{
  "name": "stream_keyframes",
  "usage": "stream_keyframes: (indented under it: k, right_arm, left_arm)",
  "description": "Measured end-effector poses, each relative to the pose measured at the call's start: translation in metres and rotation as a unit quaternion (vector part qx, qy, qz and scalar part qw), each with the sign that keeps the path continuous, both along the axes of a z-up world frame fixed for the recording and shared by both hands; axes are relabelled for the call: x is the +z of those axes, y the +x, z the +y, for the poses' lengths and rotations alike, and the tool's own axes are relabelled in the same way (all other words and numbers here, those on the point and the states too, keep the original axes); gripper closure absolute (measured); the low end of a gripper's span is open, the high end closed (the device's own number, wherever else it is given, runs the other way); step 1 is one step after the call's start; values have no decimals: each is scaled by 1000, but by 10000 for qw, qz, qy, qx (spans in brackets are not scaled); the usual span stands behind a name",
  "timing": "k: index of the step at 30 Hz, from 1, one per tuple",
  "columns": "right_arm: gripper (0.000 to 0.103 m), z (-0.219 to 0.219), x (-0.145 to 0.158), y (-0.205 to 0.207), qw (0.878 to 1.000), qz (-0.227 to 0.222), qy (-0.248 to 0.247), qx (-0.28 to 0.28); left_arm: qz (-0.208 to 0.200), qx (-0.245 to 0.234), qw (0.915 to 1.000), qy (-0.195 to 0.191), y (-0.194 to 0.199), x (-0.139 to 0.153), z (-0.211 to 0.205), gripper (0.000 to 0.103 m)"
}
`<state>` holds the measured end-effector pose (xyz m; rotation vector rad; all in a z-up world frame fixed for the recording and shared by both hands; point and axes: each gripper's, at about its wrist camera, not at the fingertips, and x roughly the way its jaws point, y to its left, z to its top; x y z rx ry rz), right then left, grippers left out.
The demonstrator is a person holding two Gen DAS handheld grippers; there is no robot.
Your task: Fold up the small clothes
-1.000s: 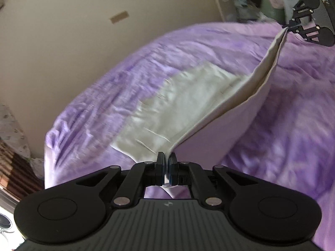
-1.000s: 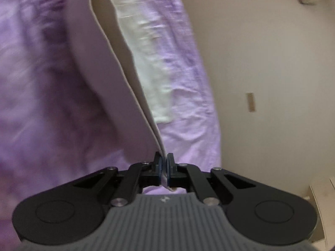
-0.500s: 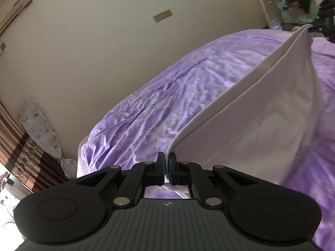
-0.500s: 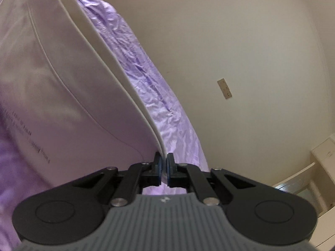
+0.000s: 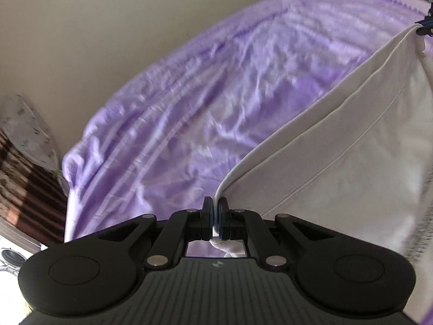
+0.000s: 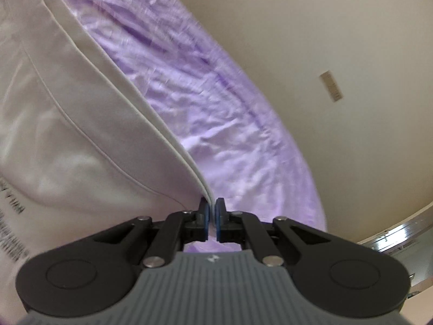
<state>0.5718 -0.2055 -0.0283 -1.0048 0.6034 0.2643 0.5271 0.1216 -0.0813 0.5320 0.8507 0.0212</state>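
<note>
A white garment [image 5: 338,146] hangs stretched between my two grippers above the bed. My left gripper [image 5: 215,211] is shut on one corner of its hem. My right gripper [image 6: 212,211] is shut on the other corner of the white garment [image 6: 67,124]; its tip also shows at the far right edge of the left wrist view [image 5: 425,27]. The cloth is doubled, with two hem edges running side by side. Black printed text shows on the garment's lower left part in the right wrist view.
A purple wrinkled bedsheet [image 5: 189,113] covers the bed under the garment, also in the right wrist view [image 6: 216,113]. A beige wall [image 6: 338,27] stands behind it. A patterned bag [image 5: 24,130] and dark striped curtain [image 5: 27,189] are left of the bed.
Both grippers lifted the garment off the sheet; it lay partly flat a second ago and now hangs taut between them. The views have tilted back down toward the bed.
</note>
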Motion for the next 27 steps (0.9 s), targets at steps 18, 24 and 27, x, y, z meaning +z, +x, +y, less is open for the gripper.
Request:
stream_keyframes:
  k: [18,24,27]
  right_arm:
    - [56,-1,-63,31,9991,-151,293,-271]
    - [56,-31,-39,21,9838,355,1578,-775]
    - [57,-46,-40,17,9706,571,2129,-967]
  left_arm:
    - [-406,298,9860,-1588,14,-3,62,63]
    - [-116,308,9745,-2219,-8,-15,71,63]
    - [-244,297,9746,-2208,-13,-25,66,63]
